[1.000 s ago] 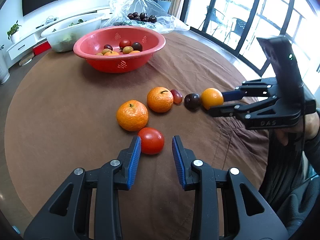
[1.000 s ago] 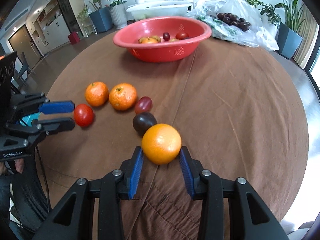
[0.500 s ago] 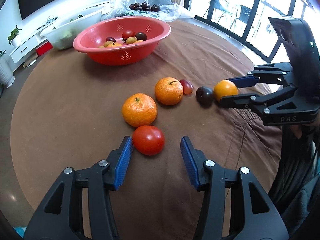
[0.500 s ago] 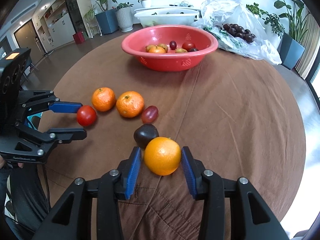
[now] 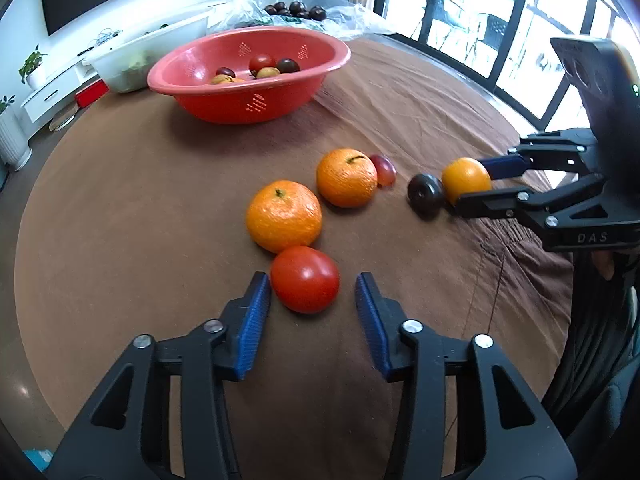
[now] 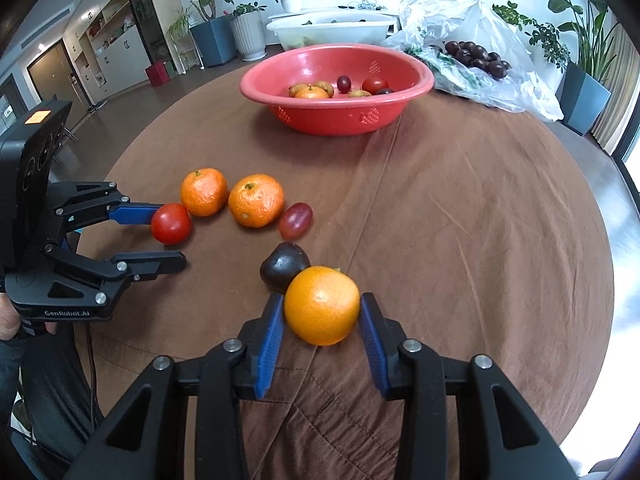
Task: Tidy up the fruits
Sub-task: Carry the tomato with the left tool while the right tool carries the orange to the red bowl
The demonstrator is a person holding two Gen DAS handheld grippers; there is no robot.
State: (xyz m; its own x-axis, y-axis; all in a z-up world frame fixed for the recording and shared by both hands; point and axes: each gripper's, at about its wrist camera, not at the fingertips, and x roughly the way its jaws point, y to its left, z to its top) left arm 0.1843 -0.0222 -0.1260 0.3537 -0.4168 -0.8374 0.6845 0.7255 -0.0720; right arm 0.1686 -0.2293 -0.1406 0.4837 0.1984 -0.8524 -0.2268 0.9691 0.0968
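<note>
Both claws are lined up on fruit right now. Left claw [image 5: 312, 300] is spread wide around the tomato [image 5: 305, 279], the left pad about touching it and a clear gap on the other side, so nothing is gripped yet. Right claw [image 6: 322, 320] has its pads right against the sides of the small orange [image 6: 322, 305]; looks like it's pinching it, though the orange sits on the cloth, not lifted.

That orange is at the near edge of the table, touching a dark plum [image 6: 285, 266] just behind it. The tomato is touching one of the two mandarins [image 5: 283, 215], the other mandarin [image 5: 347, 177] is beside it with a red grape [image 5: 384, 169] tucked against it. Red basin [image 5: 248, 104] with fruit already in it sits well back, plastic bag [image 6: 480, 52] of dark fruit behind that, all on a brown tablecloth [image 6: 460, 220].

If it were me: push the left claw a bit further so the pads sit at the tomato's widest part, then squeeze gently, tomatoes bruise. Lift straight up so the mandarin doesn't roll. Same with the orange and the plum.

Compared to a second ago, the left claw has opened wider and slid in around the tomato; the right one barely changed.
</note>
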